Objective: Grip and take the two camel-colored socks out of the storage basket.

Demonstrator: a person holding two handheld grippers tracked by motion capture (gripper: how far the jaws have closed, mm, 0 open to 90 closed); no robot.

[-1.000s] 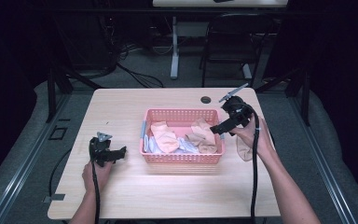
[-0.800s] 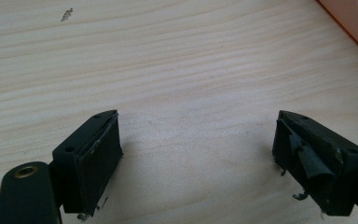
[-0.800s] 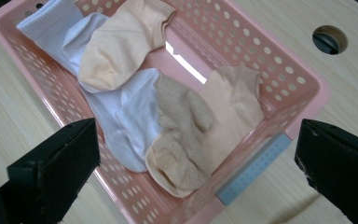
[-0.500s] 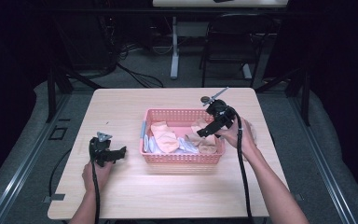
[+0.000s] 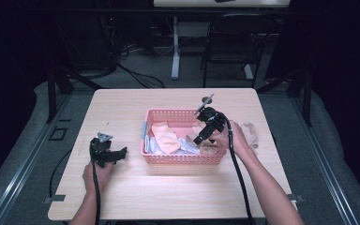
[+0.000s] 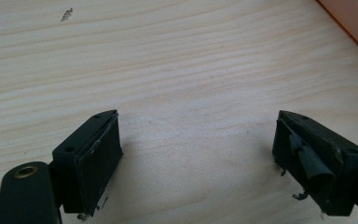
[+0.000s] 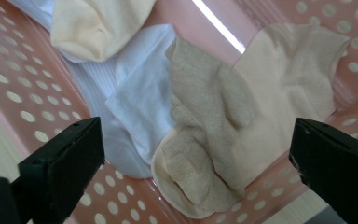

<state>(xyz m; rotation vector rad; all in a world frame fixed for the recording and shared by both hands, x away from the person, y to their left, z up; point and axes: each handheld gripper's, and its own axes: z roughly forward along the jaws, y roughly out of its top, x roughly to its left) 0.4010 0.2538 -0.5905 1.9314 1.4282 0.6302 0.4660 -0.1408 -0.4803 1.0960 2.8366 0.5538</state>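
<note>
At about 8 o'clock on the pale wooden table (image 5: 122, 112), the left gripper (image 5: 118, 153) stays put, jaws spread wide over bare wood. The right gripper (image 5: 200, 139) has moved from the 3 o'clock rim into the pink perforated plastic basket (image 5: 183, 158). Its jaws gape, empty, above the beige knitted sock (image 7: 205, 140) lying at the basket's 4 o'clock corner, just beside a white sock (image 7: 135, 102).

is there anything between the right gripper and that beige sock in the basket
Nothing visible. The right gripper hangs open right over the beige sock, which lies on top of the white sock inside the pink basket, with clear space between the jaws and the fabric.
</note>
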